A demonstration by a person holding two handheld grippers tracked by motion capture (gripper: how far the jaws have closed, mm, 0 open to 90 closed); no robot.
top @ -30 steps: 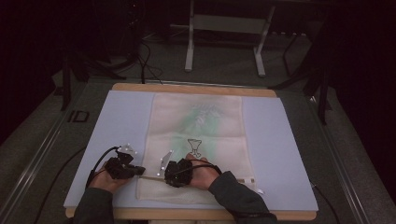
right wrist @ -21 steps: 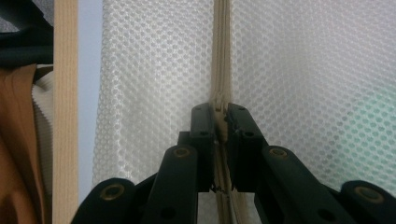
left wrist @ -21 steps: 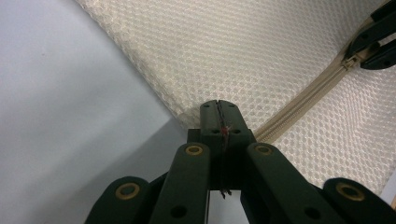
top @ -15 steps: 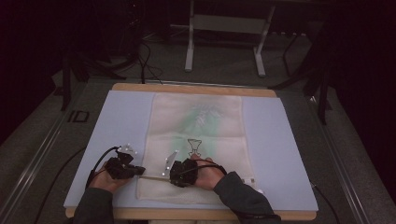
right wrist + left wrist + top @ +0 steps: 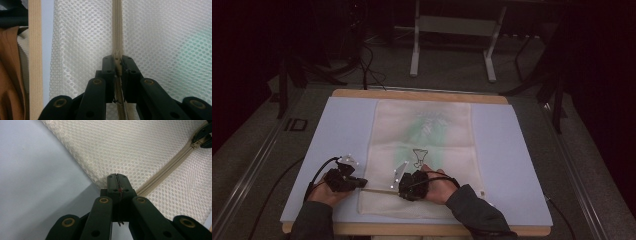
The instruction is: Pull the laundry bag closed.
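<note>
At the lower left of the high view the left gripper [image 5: 357, 184] lies on the pale blue mat [image 5: 522, 165] covering the wooden table [image 5: 412, 93], its tip at the left edge of the cream mesh zip bag [image 5: 427, 150]; the person's left hand [image 5: 324, 192] holds it from below. In the left gripper view its two black jaws are pressed together at lower centre with only a hairline seam between them, pinching the corner of the mesh cloth where the beige zip tape [image 5: 165, 171] starts, and a small red thread shows in the seam. Right of that in the high view, at lower centre, the right gripper [image 5: 404, 189] sits on the bag's lower part, held by the right hand [image 5: 437, 186], with the zip line running between the two grippers. In the right gripper view the jaws are nearly closed on the beige zip slider [image 5: 117, 56], which sits at their tips on the zip tape running up the middle of the frame; a wooden table edge [image 5: 35, 50] stands at the far left
</note>
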